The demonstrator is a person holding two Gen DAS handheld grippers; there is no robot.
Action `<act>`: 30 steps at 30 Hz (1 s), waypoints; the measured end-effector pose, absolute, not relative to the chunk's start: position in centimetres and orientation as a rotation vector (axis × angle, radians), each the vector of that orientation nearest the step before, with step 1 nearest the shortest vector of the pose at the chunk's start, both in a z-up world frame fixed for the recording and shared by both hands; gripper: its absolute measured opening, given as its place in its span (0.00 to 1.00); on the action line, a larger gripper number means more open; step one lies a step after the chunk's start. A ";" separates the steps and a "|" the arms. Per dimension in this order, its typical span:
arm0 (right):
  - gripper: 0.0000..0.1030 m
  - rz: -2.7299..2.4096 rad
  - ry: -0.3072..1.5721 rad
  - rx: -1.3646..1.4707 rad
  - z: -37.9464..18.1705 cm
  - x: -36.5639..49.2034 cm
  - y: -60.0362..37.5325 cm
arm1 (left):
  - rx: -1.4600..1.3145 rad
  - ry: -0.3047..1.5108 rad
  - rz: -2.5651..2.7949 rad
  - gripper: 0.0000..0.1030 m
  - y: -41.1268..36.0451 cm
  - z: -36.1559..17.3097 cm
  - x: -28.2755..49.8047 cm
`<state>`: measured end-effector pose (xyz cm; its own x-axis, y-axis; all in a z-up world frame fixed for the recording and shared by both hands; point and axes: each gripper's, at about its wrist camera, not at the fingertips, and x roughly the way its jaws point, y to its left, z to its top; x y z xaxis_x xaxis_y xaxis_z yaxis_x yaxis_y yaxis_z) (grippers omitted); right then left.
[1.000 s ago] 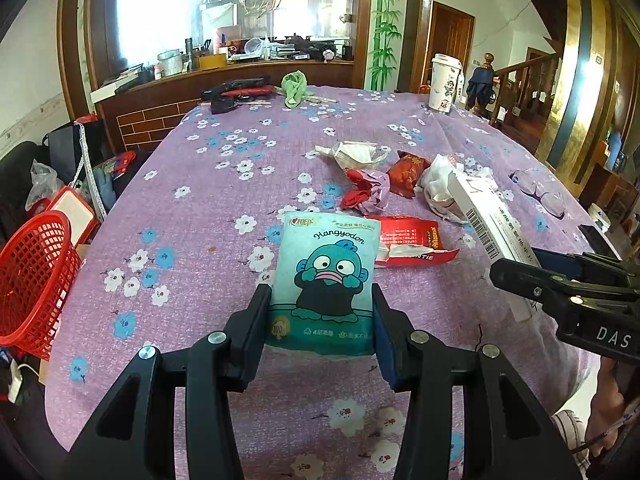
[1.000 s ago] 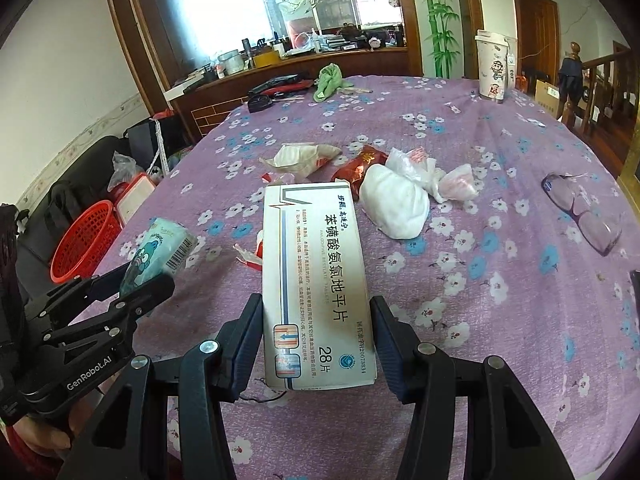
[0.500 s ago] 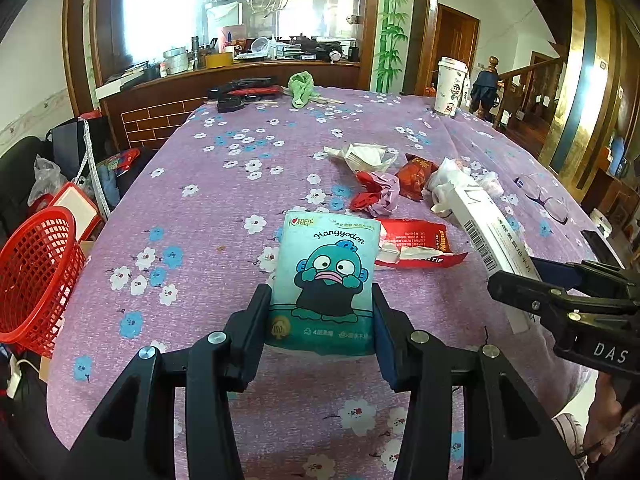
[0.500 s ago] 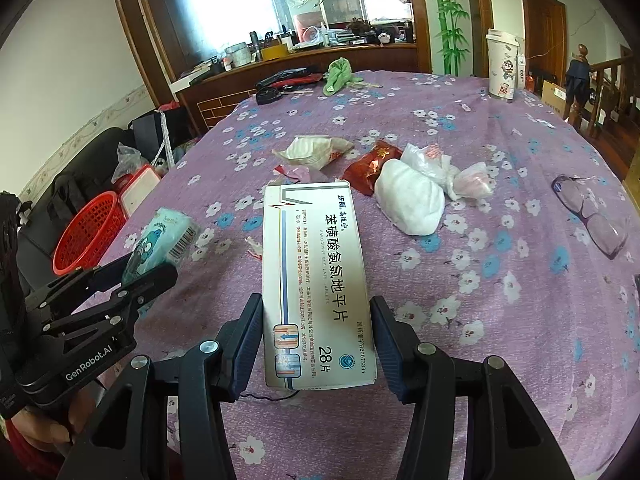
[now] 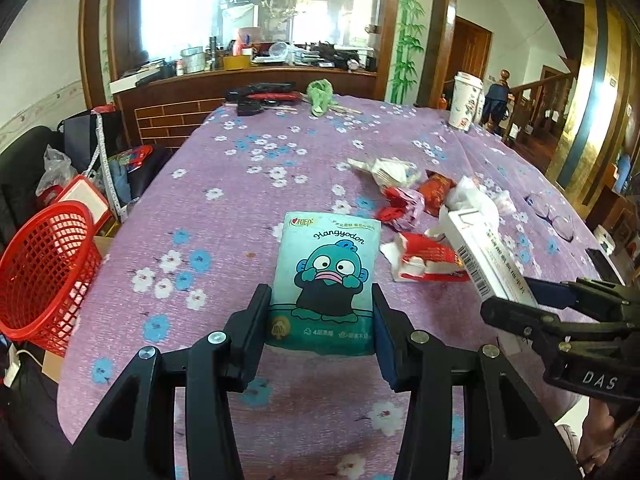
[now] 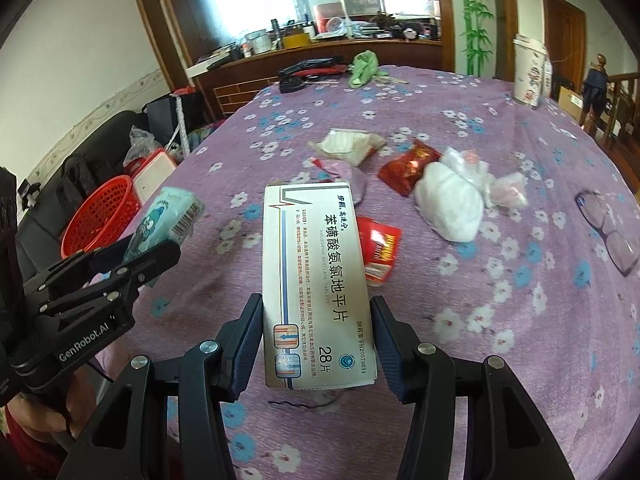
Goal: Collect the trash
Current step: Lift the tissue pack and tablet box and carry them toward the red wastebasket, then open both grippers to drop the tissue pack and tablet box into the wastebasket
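Observation:
My left gripper (image 5: 320, 320) is shut on a teal tissue pack (image 5: 326, 280) with a cartoon fish, held above the purple flowered table (image 5: 224, 208). My right gripper (image 6: 316, 332) is shut on a white medicine box (image 6: 316, 280), also held above the table. Each gripper shows in the other view: the right gripper (image 5: 516, 300) with the box (image 5: 480, 252), the left gripper (image 6: 140, 256) with the pack (image 6: 168, 216). More trash lies mid-table: a red wrapper (image 5: 428, 260), a red snack bag (image 6: 408, 164), a white wad (image 6: 448, 204), crumpled paper (image 6: 348, 144). A red mesh basket (image 5: 40, 264) stands left of the table.
Glasses (image 6: 608, 232) lie at the table's right. A paper cup (image 6: 528, 72), a green cloth (image 6: 364, 68) and black-red tools (image 6: 308, 72) are at the far end. Bags and a sofa (image 6: 100, 148) crowd the floor near the basket.
Both grippers have risen and shifted slightly left, toward the basket side, still holding the tissue pack and the box. The trash on the table has not moved.

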<state>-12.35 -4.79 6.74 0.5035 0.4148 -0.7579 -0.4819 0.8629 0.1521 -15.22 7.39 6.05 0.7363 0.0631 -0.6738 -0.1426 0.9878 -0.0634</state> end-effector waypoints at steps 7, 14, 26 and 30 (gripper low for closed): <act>0.55 0.583 0.881 -0.101 7.7 -12.3 -2.6 | -0.156 0.703 0.172 0.45 10.6 7.3 -16.1; 0.55 0.636 0.890 -0.110 8.6 -12.0 -0.5 | -0.189 0.674 0.222 0.45 13.3 8.4 -16.8; 0.55 0.753 0.867 -0.171 10.9 -12.2 5.1 | -0.237 0.625 0.320 0.45 18.1 10.1 -19.3; 0.55 0.805 0.863 -0.206 11.5 -12.0 8.6 | -0.261 0.612 0.376 0.45 21.1 10.4 -20.4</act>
